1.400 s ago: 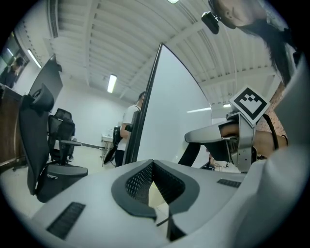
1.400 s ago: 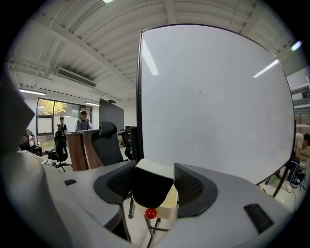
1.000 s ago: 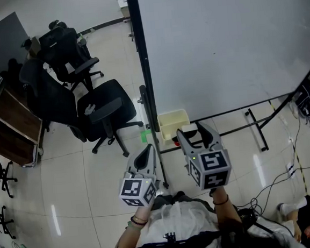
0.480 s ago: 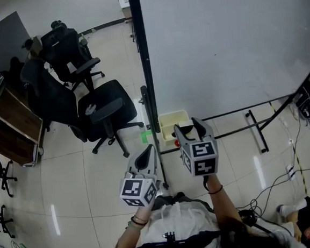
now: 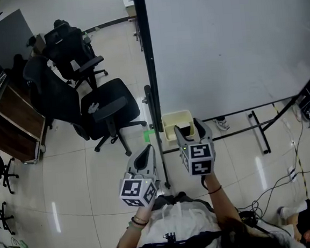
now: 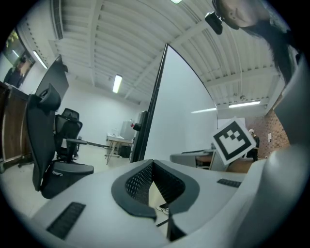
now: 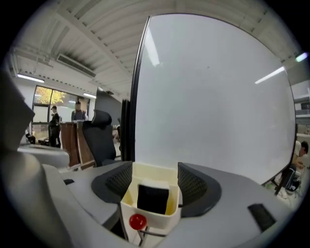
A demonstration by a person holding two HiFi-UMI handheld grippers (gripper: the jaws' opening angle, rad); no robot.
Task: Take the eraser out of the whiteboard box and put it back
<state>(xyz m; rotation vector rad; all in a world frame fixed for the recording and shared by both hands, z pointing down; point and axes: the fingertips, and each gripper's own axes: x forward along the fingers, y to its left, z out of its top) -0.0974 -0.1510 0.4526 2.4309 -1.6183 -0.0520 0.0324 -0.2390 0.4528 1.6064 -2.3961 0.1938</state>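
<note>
A cream whiteboard box (image 5: pixel 172 119) hangs at the lower left corner of the whiteboard (image 5: pixel 234 43). In the right gripper view the box (image 7: pixel 151 214) stands between my jaws, with the black eraser (image 7: pixel 153 198) upright inside it and a red knob (image 7: pixel 137 222) on its front. My right gripper (image 5: pixel 188 127) reaches over the box; its jaws are opening, one on each side of the box, and the pads touch neither box nor eraser. My left gripper (image 5: pixel 145 157) hangs level to the left of the board's post, shut and holding nothing (image 6: pixel 152 163).
The board's black post (image 5: pixel 149 67) and floor rails (image 5: pixel 258 130) stand close ahead. Black office chairs (image 5: pixel 108 108) sit to the left, a wooden cabinet (image 5: pixel 9 122) beyond them. Cables (image 5: pixel 289 174) trail over the tiled floor at the right.
My right gripper has moved forward and down to the box, so its jaws now flank it, and they stand a little wider. The left gripper has stayed where it was.
</note>
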